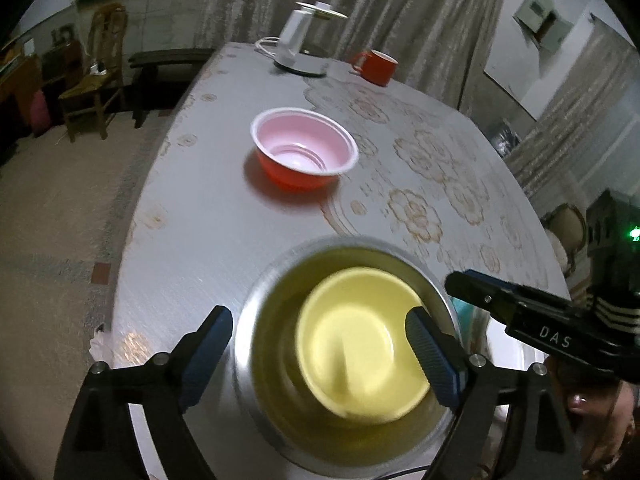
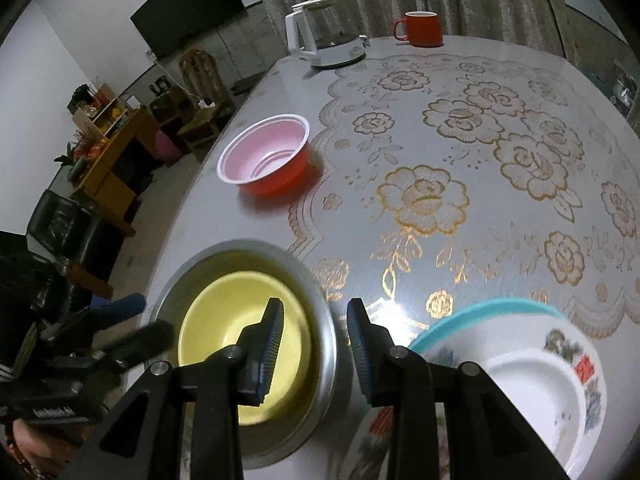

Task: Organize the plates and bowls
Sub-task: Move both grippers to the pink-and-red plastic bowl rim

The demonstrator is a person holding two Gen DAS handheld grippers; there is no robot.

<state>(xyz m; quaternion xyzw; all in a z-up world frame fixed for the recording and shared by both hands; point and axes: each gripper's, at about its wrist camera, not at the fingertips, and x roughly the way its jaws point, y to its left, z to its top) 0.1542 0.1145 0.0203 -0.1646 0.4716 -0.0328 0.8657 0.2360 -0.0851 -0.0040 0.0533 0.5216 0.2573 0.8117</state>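
left wrist view: the left gripper hangs with its jaws spread wide over a steel bowl at the near edge of the table, a yellow bowl nested inside it. the right-hand pad sits over the yellow bowl's rim, the left-hand pad outside the steel wall; nothing is pinched between them. the right gripper reaches in from the right, its tip just beside the steel rim.

straight ahead, further up the table, a red bowl with a pink inside stands upright and alone, mouth up. being round, it has no long axis; any part of the rim offers the same hold. it lies nearly on the left gripper's line of sight.

right wrist view: the right gripper is parted too and holds nothing, one pad over the yellow bowl, the other over bare table beside the steel bowl. the red bowl lies ahead and to the left, so the left gripper looks the nearer and better aligned for fetching it to the stack. to the right, a patterned white dish rests in a teal-rimmed plate. a white kettle and a red mug stand at the far edge.
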